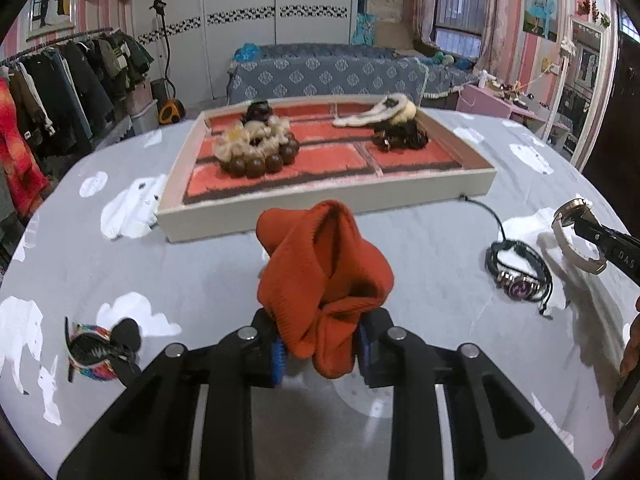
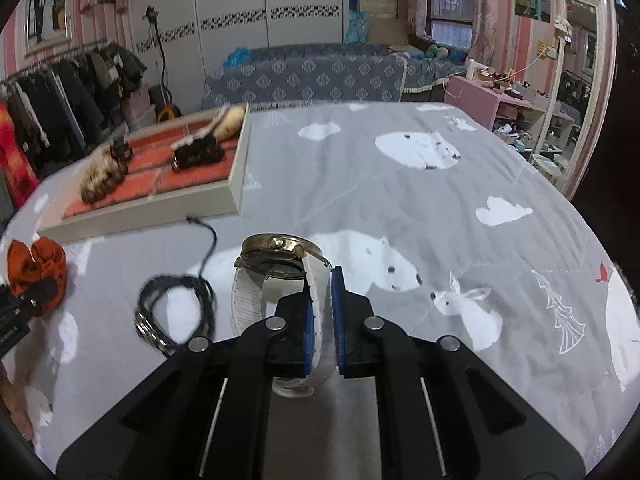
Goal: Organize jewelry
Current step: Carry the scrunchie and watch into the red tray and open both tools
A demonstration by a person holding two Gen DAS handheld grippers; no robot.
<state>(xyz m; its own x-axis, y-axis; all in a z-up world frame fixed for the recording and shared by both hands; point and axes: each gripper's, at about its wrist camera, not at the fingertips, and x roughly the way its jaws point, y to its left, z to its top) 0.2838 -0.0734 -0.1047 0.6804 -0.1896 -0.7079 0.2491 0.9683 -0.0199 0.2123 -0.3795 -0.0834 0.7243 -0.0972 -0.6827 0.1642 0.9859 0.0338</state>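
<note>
My left gripper (image 1: 320,350) is shut on an orange knitted scrunchie (image 1: 324,276) and holds it above the table, in front of the jewelry tray (image 1: 332,196). The tray has red-lined compartments holding a brown bead bracelet (image 1: 260,162), a pale fluffy scrunchie (image 1: 252,136) and dark hair pieces (image 1: 400,136). My right gripper (image 2: 320,320) is shut on the white strap of a gold-cased watch (image 2: 280,260); it also shows in the left wrist view (image 1: 576,240). A black cord bracelet with a purple charm (image 1: 518,272) lies on the table between the grippers.
A multicoloured woven bracelet (image 1: 96,354) lies at the table's left front. The table has a grey cloth with white animal prints (image 2: 420,200). Behind it are a bed (image 1: 328,72), a clothes rack (image 1: 60,92) and a pink desk (image 2: 488,100).
</note>
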